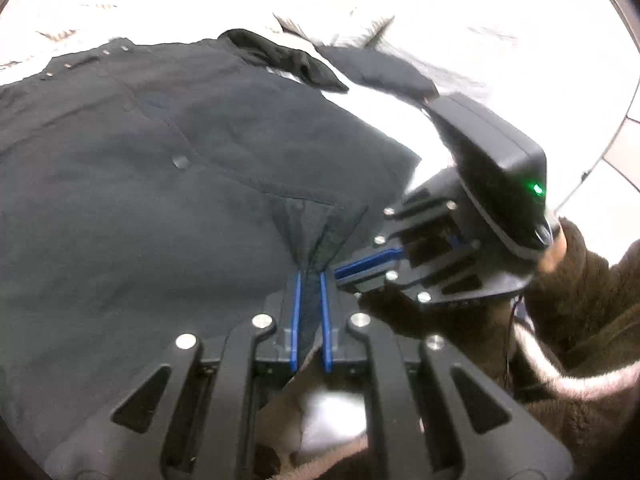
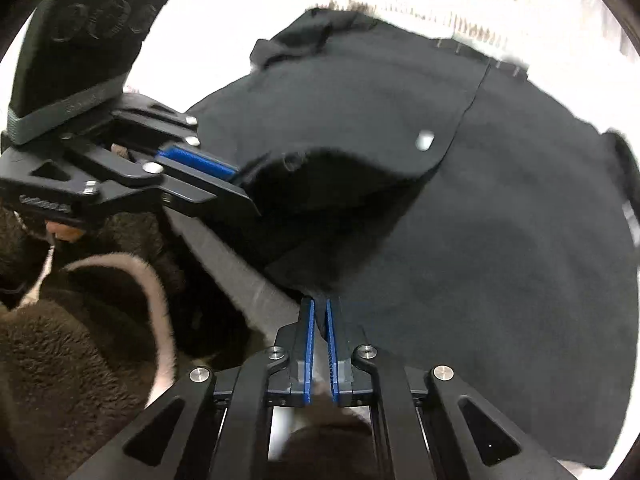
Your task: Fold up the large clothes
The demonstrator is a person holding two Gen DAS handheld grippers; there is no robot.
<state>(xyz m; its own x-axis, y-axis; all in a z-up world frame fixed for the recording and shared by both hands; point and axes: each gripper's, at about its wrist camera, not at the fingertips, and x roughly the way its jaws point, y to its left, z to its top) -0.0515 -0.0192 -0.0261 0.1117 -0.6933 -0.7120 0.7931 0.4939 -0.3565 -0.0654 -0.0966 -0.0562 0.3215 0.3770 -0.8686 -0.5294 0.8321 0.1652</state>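
Note:
A large black garment (image 1: 140, 160) with small metal snaps lies spread on a white surface (image 1: 480, 20). My left gripper (image 1: 310, 276) is shut on a pinched fold of its near edge, the cloth bunched between the blue pads. Right beside it, my right gripper (image 1: 338, 274) comes in from the right, shut on the same edge. In the right wrist view, the right gripper (image 2: 320, 304) pinches the hem of the garment (image 2: 500, 220). There the left gripper (image 2: 240, 188) lifts a flap of cloth on the left. A sleeve (image 1: 384, 68) lies at the far side.
A person's brown fuzzy sleeve with pale trim (image 1: 580, 320) holds the right gripper, and the same fuzzy clothing (image 2: 80, 340) fills the lower left of the right wrist view. Tiled floor (image 1: 624, 152) shows past the white surface's right edge.

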